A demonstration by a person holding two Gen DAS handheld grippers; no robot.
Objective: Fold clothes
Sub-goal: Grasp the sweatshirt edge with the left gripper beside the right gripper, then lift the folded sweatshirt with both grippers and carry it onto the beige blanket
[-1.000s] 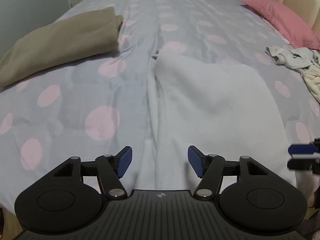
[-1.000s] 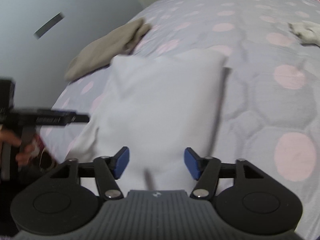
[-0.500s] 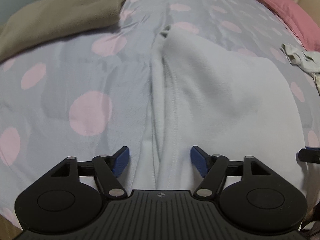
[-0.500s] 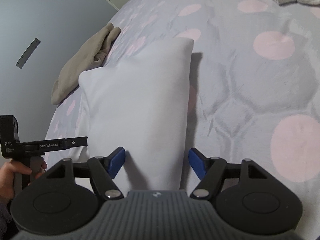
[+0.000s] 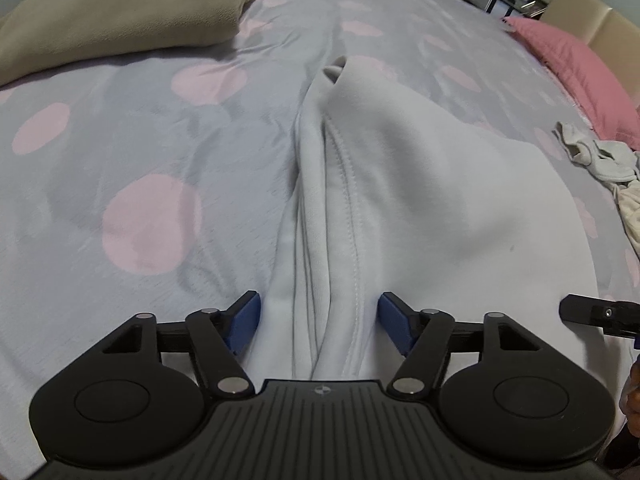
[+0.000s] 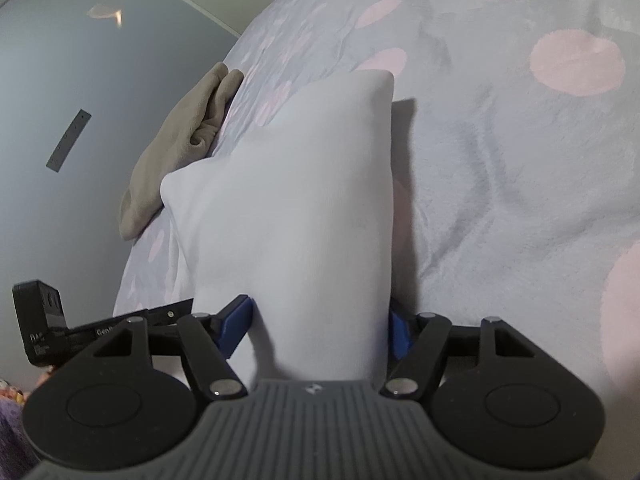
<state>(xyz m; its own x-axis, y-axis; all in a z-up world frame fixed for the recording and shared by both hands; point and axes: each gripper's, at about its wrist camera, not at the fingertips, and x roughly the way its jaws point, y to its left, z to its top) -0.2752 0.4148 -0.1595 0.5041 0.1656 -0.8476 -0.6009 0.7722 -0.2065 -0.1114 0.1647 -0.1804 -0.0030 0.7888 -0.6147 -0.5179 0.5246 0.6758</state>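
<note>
The white garment (image 5: 440,208) lies on the bed (image 5: 120,160) (a grey cover with pink dots). The left gripper (image 5: 318,322) has its fingers (image 5: 244,320) apart, and the garment's stitched, layered edge runs between them and on ahead. The right gripper (image 6: 320,326) also has its fingers (image 6: 236,320) spread, with a raised fold of the same garment filling the gap between them; the right finger is mostly hidden behind the cloth. Ahead and left of the left fingers lies a tan cloth (image 5: 120,16). Far right of them sit a pink pillow (image 5: 576,64) and crumpled pale clothes (image 5: 592,156).
</note>
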